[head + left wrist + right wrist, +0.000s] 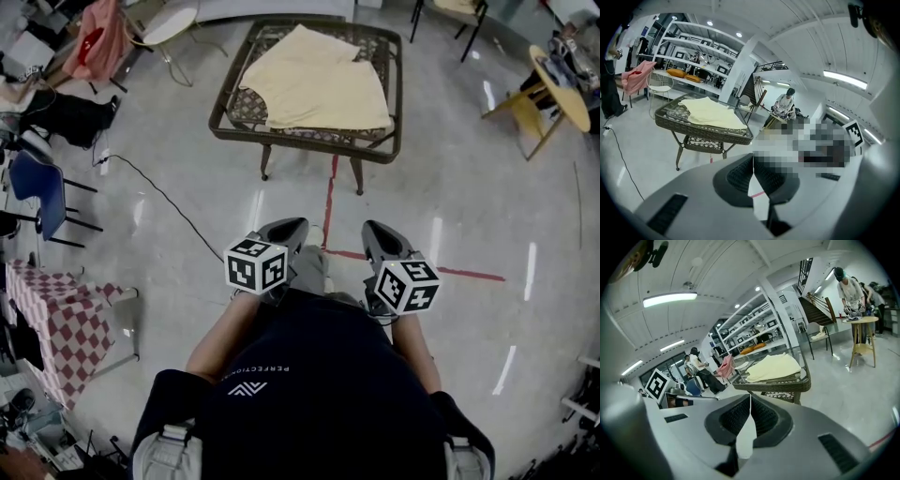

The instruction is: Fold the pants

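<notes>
Pale yellow pants (314, 80) lie spread on a dark wicker table (235, 118) at the top middle of the head view. They also show in the left gripper view as pants (712, 115) on the table (701, 131), and in the right gripper view as pants (773, 366) on the table (780, 384). My left gripper (295, 227) and right gripper (370, 228) hang side by side over the floor, short of the table. Both are shut with nothing between the jaws, as the left gripper (753, 164) and right gripper (750, 404) show in their own views.
Red tape lines (328, 211) cross the floor in front of the table. A checked cloth on a stand (66, 319) is at the left, a blue chair (42, 192) behind it, a black cable (169, 202) on the floor. A wooden round table (553, 89) stands at the right. People work in the background (851, 287).
</notes>
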